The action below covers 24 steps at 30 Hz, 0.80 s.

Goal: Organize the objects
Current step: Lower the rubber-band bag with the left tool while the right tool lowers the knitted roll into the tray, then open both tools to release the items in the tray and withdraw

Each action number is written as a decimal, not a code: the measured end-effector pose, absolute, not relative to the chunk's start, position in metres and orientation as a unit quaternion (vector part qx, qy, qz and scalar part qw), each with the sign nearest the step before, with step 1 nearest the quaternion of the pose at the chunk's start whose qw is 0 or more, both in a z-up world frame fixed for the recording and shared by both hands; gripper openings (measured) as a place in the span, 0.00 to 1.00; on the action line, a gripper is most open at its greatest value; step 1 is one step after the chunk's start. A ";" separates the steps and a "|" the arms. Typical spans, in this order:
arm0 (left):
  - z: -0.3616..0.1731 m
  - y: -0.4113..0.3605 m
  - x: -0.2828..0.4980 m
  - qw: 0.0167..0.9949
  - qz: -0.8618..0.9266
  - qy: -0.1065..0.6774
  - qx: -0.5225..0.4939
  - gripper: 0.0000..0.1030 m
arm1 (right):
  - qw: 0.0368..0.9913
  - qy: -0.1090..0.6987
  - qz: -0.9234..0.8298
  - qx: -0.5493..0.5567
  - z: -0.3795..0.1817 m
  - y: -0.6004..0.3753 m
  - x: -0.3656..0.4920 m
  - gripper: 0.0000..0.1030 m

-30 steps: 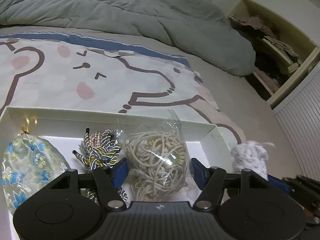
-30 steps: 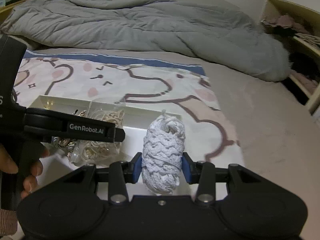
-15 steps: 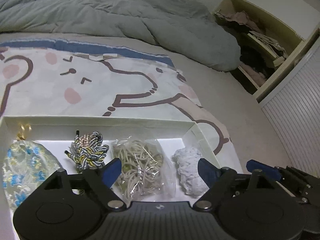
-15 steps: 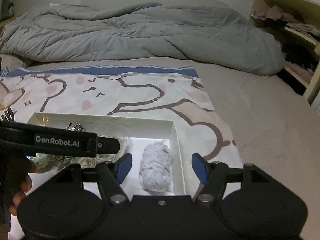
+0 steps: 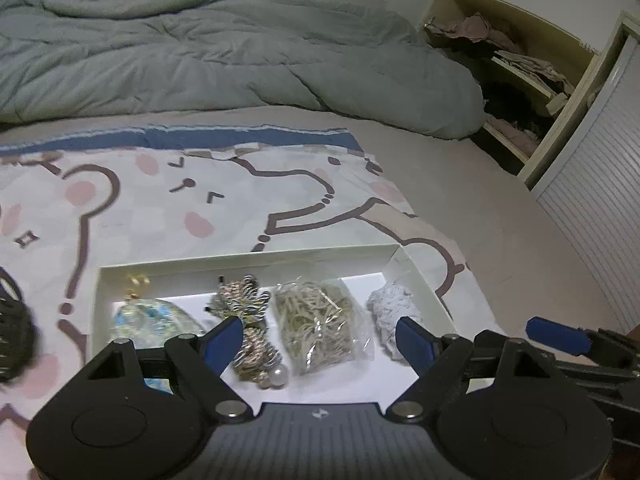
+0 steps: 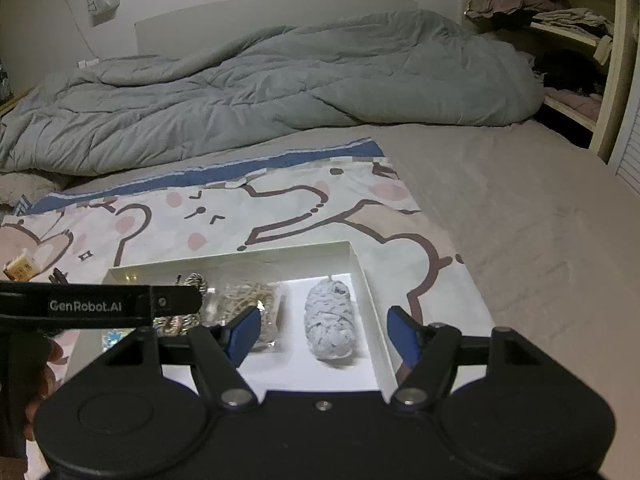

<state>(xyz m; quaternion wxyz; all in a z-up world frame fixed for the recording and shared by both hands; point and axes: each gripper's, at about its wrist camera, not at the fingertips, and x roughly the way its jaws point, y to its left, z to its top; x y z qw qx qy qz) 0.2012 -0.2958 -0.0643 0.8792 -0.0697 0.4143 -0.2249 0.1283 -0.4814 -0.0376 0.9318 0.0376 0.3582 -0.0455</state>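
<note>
A white shallow box (image 5: 248, 266) (image 6: 362, 276) lies on the bear-print sheet. In it, left to right, lie a blue floral pouch (image 5: 154, 324), a twisted cord bundle with a pearl (image 5: 250, 328), a clear bag of beige cord (image 5: 316, 320) (image 6: 250, 304) and a white lace bundle (image 5: 390, 314) (image 6: 330, 320). My left gripper (image 5: 318, 344) is open and empty, above the box's near side. My right gripper (image 6: 322, 330) is open and empty, just above and behind the lace bundle.
A grey duvet (image 5: 200, 64) is heaped at the back of the bed. An open shelf with clothes (image 5: 516, 68) and a slatted door (image 5: 596, 208) stand on the right. A dark object (image 5: 12, 332) lies left of the box. A small yellow packet (image 6: 22, 268) lies at far left.
My left gripper let go of the cord bag and my right let go of the lace bundle, both into the box. Both grippers opened and drew back and up.
</note>
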 end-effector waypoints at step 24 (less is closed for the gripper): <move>-0.031 -0.250 0.146 0.902 -0.192 0.386 0.026 1.00 | 0.939 0.335 -0.061 0.054 -0.012 -0.458 0.072 0.83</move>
